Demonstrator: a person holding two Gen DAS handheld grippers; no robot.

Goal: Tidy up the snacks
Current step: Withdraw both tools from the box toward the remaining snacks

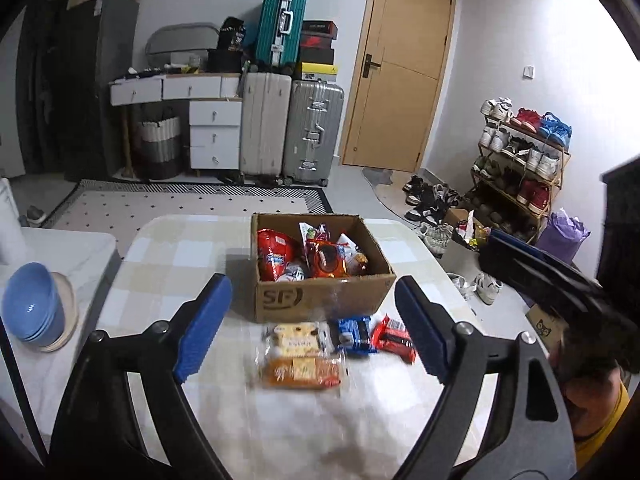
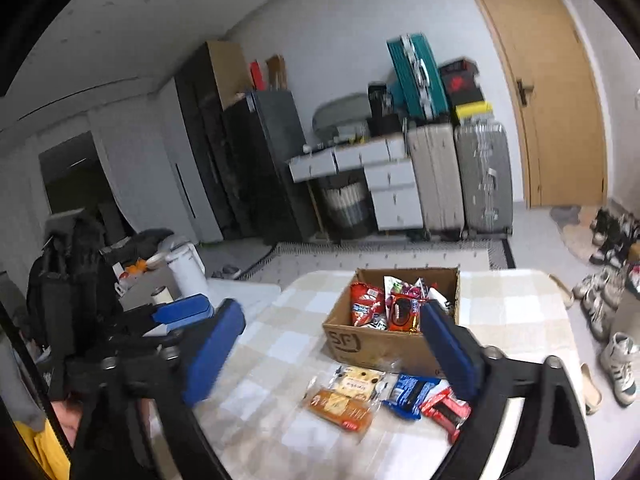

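An open cardboard box marked SF stands on the checked table and holds several snack packets, among them a red bag and an orange cookie pack. In front of it lie loose snacks: two clear bread packs, a blue cookie pack and a red wafer pack. My left gripper is open and empty, above the loose snacks. My right gripper is open and empty, above the same pile, with the box just beyond.
Blue bowls stacked on a plate sit on a white side surface at left. The right gripper's body shows at right in the left wrist view. Suitcases, drawers, a door and a shoe rack stand beyond the table.
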